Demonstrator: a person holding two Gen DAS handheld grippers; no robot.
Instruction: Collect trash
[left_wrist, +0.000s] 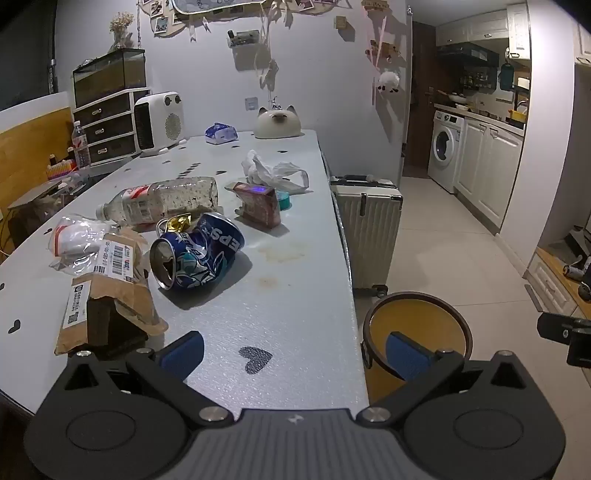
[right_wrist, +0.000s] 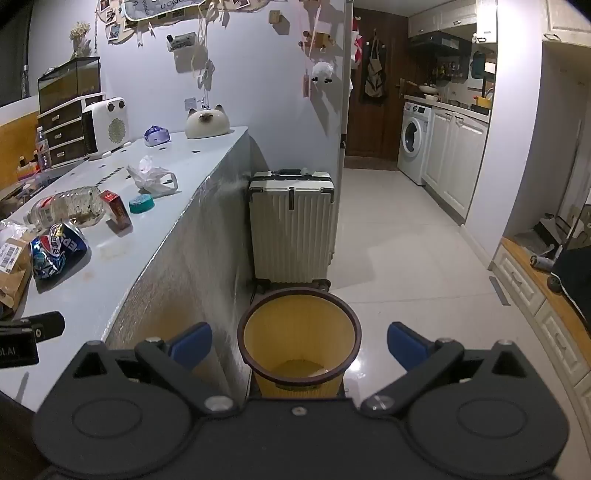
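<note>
A crushed blue Pepsi can (left_wrist: 195, 254) lies on the grey table (left_wrist: 280, 325), also in the right wrist view (right_wrist: 55, 251). Behind it lie a clear plastic bottle (left_wrist: 162, 201), a red carton (left_wrist: 258, 203), a teal lid (right_wrist: 141, 203) and a white plastic bag (left_wrist: 271, 171). Torn cardboard packaging (left_wrist: 107, 295) and a clear wrapper (left_wrist: 75, 240) lie at the left. A yellow bin (right_wrist: 299, 339) stands on the floor by the table's corner, also in the left wrist view (left_wrist: 417, 328). My left gripper (left_wrist: 295, 356) is open and empty over the table's near edge. My right gripper (right_wrist: 299, 341) is open and empty above the bin.
A white suitcase (right_wrist: 291, 225) stands behind the bin against the table's side. A white heater (left_wrist: 159, 122), a cat-shaped ornament (left_wrist: 277, 123) and a tissue pack (left_wrist: 221, 133) sit at the table's far end. Tiled floor (right_wrist: 406, 258) leads to a kitchen with a washing machine (right_wrist: 415, 142).
</note>
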